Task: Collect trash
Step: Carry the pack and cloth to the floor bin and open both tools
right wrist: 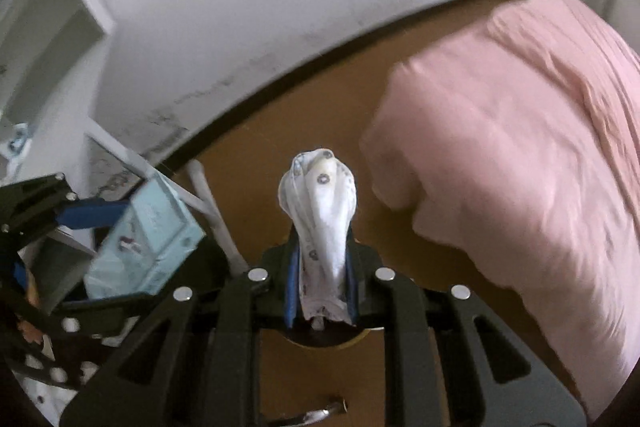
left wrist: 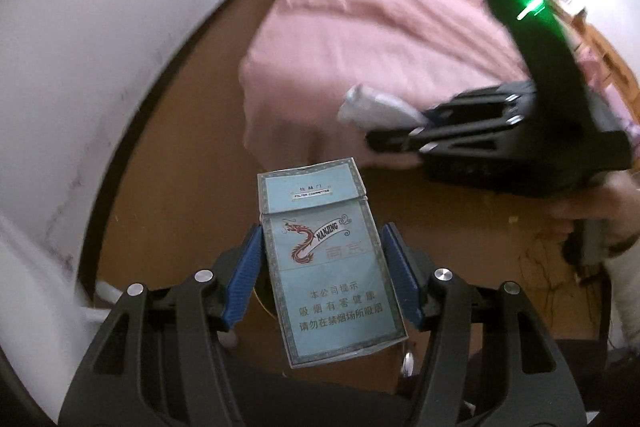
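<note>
A light blue cigarette pack (left wrist: 328, 259) with a red dragon stands upright between the blue pads (left wrist: 246, 275) of my left gripper (left wrist: 324, 267), which is shut on its sides. The right wrist view shows the same pack (right wrist: 148, 243) at lower left, held by that gripper. My right gripper (right wrist: 322, 275) is shut on a crumpled white wrapper (right wrist: 320, 211) with small printed marks that sticks up past the fingertips. From the left wrist view the wrapper (left wrist: 372, 107) shows at right, in front of the bed. Both grippers hang over a brown floor.
A bed with a pink cover (left wrist: 380, 39) fills the upper right of the left wrist view and shows as the pink cover (right wrist: 520, 155) at right in the other. White wall (left wrist: 100, 39) with a dark skirting runs along the left. White shelving (right wrist: 52, 39) stands at far left. A hand (left wrist: 588, 203) holds the right gripper.
</note>
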`<state>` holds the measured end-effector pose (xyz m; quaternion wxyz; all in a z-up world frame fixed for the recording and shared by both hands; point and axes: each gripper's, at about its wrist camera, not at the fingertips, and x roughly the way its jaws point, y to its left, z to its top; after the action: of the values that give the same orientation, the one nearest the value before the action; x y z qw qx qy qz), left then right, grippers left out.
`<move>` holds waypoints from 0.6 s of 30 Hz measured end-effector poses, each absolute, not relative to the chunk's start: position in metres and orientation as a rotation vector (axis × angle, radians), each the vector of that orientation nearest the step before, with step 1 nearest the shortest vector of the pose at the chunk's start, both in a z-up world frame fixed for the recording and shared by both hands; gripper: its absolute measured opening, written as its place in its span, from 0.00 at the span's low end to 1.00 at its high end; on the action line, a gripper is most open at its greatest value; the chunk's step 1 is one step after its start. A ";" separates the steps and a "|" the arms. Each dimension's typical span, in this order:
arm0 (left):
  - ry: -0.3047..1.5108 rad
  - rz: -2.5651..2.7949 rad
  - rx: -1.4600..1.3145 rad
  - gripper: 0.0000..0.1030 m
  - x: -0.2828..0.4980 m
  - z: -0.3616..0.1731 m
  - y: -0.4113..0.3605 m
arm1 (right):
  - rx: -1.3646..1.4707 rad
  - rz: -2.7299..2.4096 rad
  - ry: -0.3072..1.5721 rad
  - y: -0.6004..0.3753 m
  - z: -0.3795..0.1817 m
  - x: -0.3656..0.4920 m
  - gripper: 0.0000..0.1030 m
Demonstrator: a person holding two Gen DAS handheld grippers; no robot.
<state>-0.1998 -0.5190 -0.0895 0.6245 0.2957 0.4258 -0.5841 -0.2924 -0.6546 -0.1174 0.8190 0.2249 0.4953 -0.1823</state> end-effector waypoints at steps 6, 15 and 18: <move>1.177 -1.228 0.743 0.57 -0.189 -0.189 -0.550 | 0.603 -0.333 1.185 -0.657 -0.211 -0.285 0.18; 1.358 -1.121 0.844 0.57 -0.181 -0.282 -0.554 | 0.760 -0.274 1.352 -0.646 -0.322 -0.267 0.18; 1.386 -1.127 0.836 0.57 -0.182 -0.290 -0.556 | 0.785 -0.278 1.353 -0.649 -0.326 -0.268 0.18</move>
<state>-0.1820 -0.5558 -0.2905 0.5519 0.3535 0.5861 -0.4763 -0.2678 -0.6491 -0.3261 0.7007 0.3526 0.6075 -0.1249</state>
